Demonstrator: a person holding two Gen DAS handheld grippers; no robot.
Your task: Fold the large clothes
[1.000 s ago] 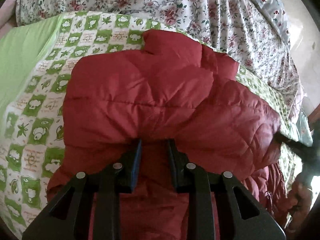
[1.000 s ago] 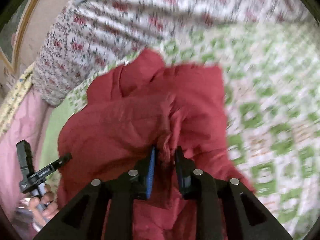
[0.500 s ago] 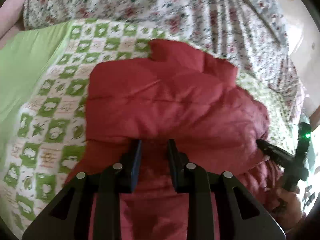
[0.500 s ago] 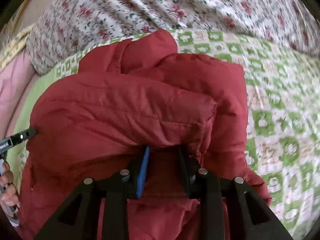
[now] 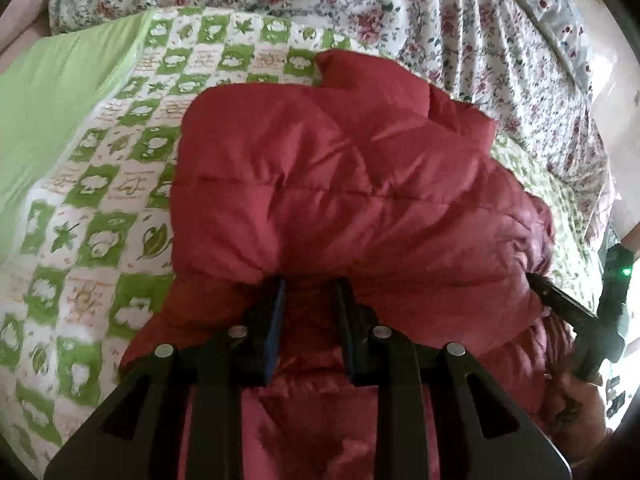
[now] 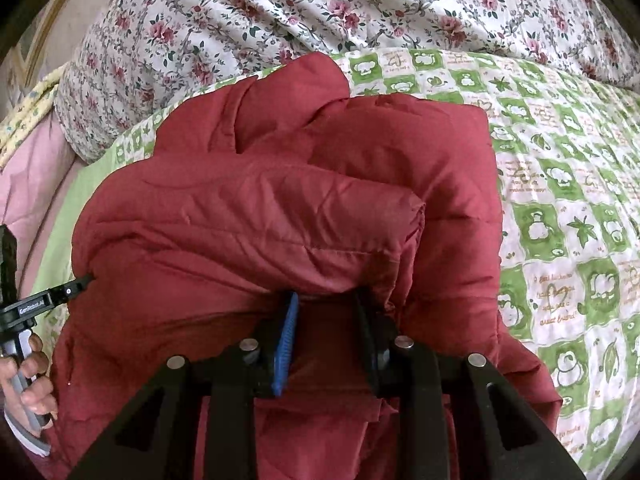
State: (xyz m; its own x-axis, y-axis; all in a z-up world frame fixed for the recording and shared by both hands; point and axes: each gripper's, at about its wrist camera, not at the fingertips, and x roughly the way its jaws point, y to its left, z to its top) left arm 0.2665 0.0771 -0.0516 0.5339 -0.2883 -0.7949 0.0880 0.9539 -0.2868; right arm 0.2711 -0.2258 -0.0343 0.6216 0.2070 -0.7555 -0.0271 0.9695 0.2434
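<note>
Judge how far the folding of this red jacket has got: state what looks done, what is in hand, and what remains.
Done: the red padded jacket lies on the green checked quilt with one layer doubled over the rest. In hand: the left gripper and right gripper each have their jaws at the near edge of that upper layer, apparently pinching it. Left: the bundle looks bulky and uneven, so probably setting down, flattening and a further fold.

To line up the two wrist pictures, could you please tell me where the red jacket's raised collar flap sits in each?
Left wrist: the collar flap is at upper centre, at the jacket's far edge.
Right wrist: the collar flap is at upper centre-left, again at the far edge.
Shared landmark: the floral quilt lies just beyond it.
</note>
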